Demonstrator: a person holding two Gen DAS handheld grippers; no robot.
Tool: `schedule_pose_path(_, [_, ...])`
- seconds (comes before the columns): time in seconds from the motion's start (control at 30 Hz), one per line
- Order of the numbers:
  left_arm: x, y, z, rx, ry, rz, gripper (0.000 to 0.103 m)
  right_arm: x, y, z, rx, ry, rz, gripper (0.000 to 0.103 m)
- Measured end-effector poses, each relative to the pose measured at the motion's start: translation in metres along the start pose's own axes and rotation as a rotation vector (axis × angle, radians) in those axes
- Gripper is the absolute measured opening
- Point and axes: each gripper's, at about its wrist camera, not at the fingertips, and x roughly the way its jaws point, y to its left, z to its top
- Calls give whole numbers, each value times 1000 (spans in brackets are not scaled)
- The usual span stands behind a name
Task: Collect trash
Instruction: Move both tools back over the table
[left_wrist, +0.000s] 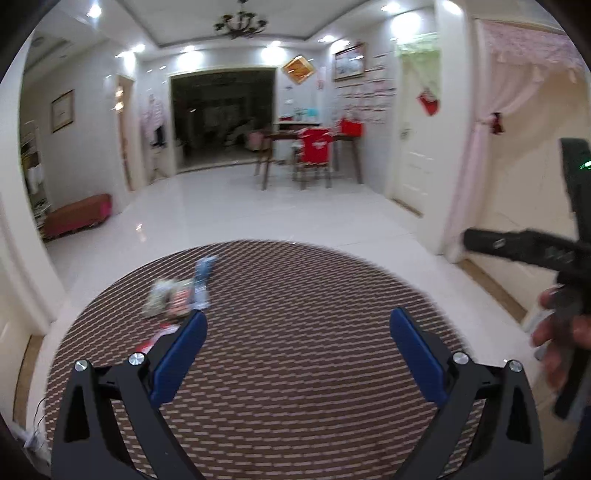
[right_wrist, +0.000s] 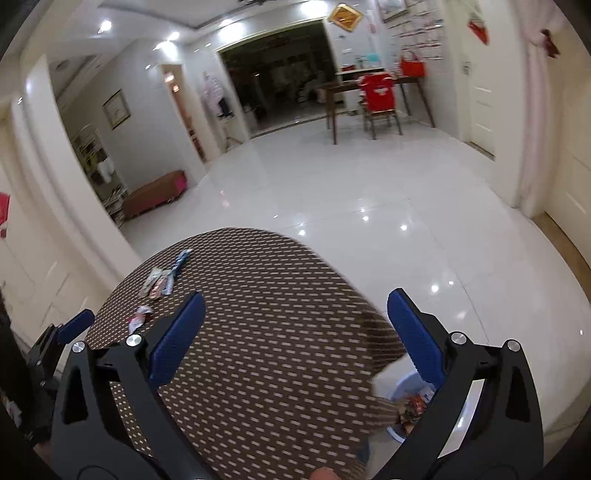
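Left gripper (left_wrist: 298, 334) wide open, empty, aimed at crumpled foil wrappers (left_wrist: 177, 297) near left edge of round brown woven-cloth table (left_wrist: 295, 369). Right gripper (right_wrist: 295, 317) also spread, empty, over right edge, above pale blue bin (right_wrist: 410, 391) holding wrappers, probably drop point.

Between my left fingers (left_wrist: 188, 343) the desk (left_wrist: 295, 295) lies bare straight ahead, so there is free passage over the woven cloth to its far edge. The only things in the way sit ahead and to the left: a cluster of wrappers (left_wrist: 177, 295) just past my left fingertip. My right fingers (right_wrist: 410, 328) overhang the desk's right edge, above a basin (right_wrist: 410, 402) on the floor (right_wrist: 351, 192).
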Motion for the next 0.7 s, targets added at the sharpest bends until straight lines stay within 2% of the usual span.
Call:
schedule_pose_path(0.17, [17, 68, -14, 11, 57, 94, 97, 35, 39, -2, -50, 50, 35, 97])
schedule_pose_path(0.33, [52, 106, -23, 9, 151, 76, 97, 66, 70, -7, -97, 96, 55, 97])
schedule_pose_path(0.53, [78, 114, -24, 38, 201, 36, 97, 99, 100, -8, -144, 139, 63, 97])
schedule_pose_path(0.57, [83, 115, -24, 40, 210, 27, 91, 105, 104, -7, -148, 146, 61, 97])
schedule_pose_path(0.6, [89, 117, -24, 42, 232, 4, 80, 110, 107, -7, -152, 151, 62, 97])
schedule_pose_path(0.63, [96, 117, -24, 39, 258, -19, 52, 118, 111, -6, -157, 160, 66, 97])
schedule_pose_path(0.67, [103, 118, -27, 29, 300, -52, 35, 124, 113, -6, -163, 167, 70, 97])
schedule_pose_path(0.7, [107, 119, -27, 23, 309, -60, 34, 133, 118, -4, -172, 178, 72, 97])
